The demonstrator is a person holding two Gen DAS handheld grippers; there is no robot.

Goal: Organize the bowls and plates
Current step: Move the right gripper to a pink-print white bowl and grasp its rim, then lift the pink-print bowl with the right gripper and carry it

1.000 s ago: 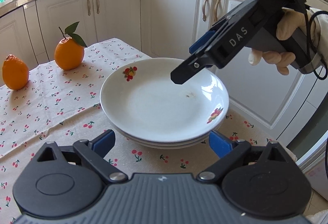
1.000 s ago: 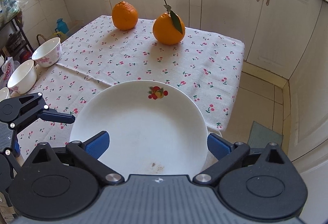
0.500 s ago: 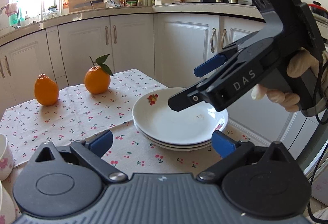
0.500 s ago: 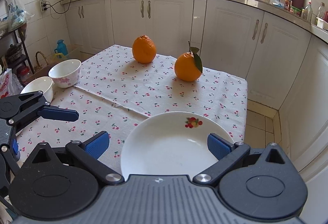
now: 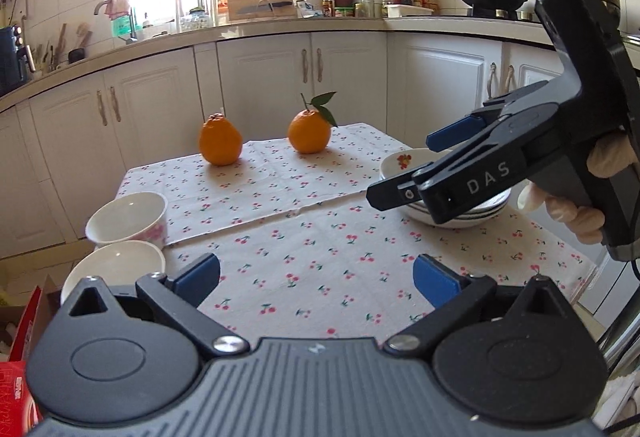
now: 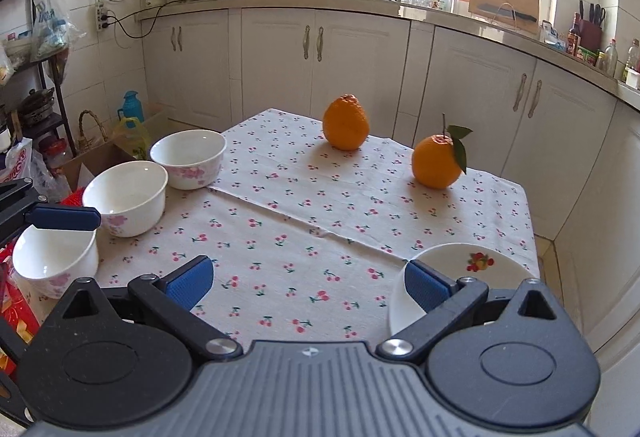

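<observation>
A stack of white plates with a fruit print stands at the table's right edge; it also shows in the right wrist view. Three white bowls with pink flowers stand apart along the left edge: far, middle, near. Two of them show in the left wrist view. My left gripper is open and empty above the cloth. My right gripper is open and empty, raised beside the plates; it shows in the left wrist view in front of the stack.
Two oranges sit at the far side of the cherry-print tablecloth. White cabinets surround the table. A cardboard box and bags lie on the floor at the left.
Both grippers have pulled back and up from the plate stack and turned left. The bowls have come into view.
</observation>
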